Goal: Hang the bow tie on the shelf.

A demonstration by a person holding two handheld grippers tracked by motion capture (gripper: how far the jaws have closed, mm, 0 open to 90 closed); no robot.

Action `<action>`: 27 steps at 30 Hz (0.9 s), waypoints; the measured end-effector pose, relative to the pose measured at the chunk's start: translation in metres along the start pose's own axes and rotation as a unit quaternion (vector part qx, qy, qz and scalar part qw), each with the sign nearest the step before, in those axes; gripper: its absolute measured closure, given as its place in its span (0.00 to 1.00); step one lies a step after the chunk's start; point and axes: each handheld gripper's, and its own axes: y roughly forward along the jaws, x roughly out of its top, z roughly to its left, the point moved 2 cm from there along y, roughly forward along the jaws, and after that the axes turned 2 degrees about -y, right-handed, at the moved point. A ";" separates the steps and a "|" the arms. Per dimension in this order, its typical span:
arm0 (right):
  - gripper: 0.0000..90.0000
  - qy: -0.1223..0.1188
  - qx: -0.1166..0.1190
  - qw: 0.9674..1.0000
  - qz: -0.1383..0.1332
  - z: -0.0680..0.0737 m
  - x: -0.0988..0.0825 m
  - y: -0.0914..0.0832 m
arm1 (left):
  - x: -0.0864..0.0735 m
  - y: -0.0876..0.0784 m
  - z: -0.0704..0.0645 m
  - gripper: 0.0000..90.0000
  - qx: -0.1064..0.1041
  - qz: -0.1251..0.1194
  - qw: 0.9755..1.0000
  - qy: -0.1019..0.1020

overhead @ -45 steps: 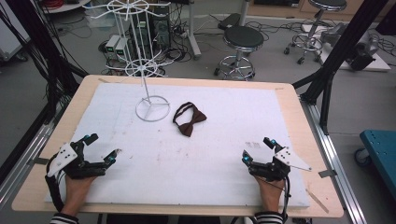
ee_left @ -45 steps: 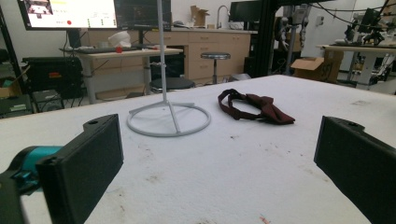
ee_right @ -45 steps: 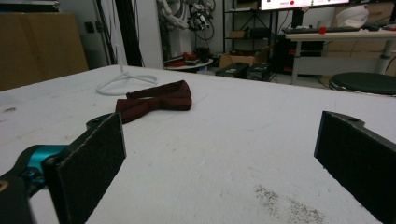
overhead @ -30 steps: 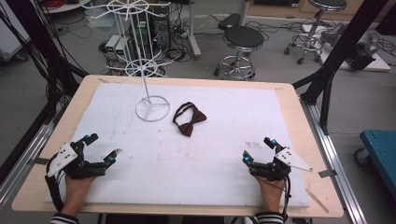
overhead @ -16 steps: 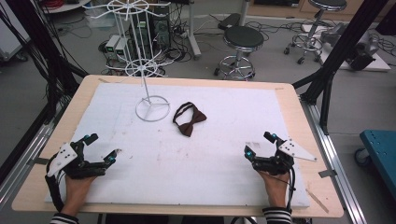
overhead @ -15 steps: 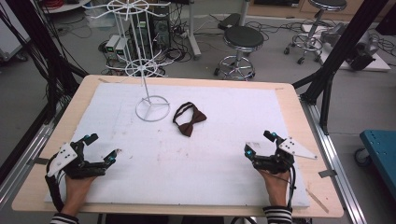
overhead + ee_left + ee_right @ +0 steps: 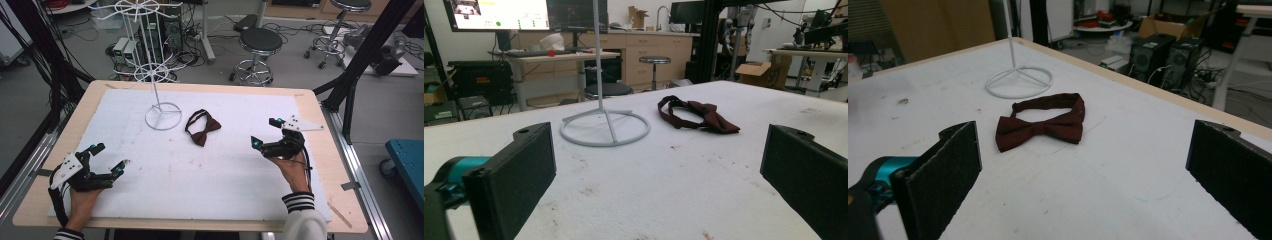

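Observation:
A dark red bow tie (image 7: 201,129) lies flat on the white mat near the table's middle, its neck strap looped behind it. It lies ahead of the right gripper's jaws as the bow tie (image 7: 1043,125), and farther off from the left gripper as the bow tie (image 7: 699,114). My right gripper (image 7: 265,133) hovers to the tie's right, jaws wide open and empty. My left gripper (image 7: 109,160) rests at the front left, also open and empty. A white wire display stand (image 7: 161,107) rises just left of the tie on a ring base (image 7: 1019,81).
The white mat (image 7: 210,175) covers most of the wooden table (image 7: 325,165). Black frame posts stand at both table sides. Stools, computers and cables lie on the floor beyond the far edge.
My right gripper has moved forward and to the left, from the front right toward the bow tie, staying open. The left gripper and the tie have not moved.

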 end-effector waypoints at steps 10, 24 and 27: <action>0.01 -0.039 0.042 0.997 0.051 -0.011 0.028 0.036 | 0.000 0.000 0.000 0.02 -0.001 0.000 1.000 -0.002; 0.01 -0.084 0.098 0.987 0.092 -0.014 0.049 0.079 | 0.000 0.000 0.000 0.02 0.000 0.000 1.000 -0.003; 0.01 -0.101 0.117 0.981 0.118 -0.016 0.054 0.091 | 0.000 0.000 0.000 0.02 -0.001 0.000 1.000 -0.003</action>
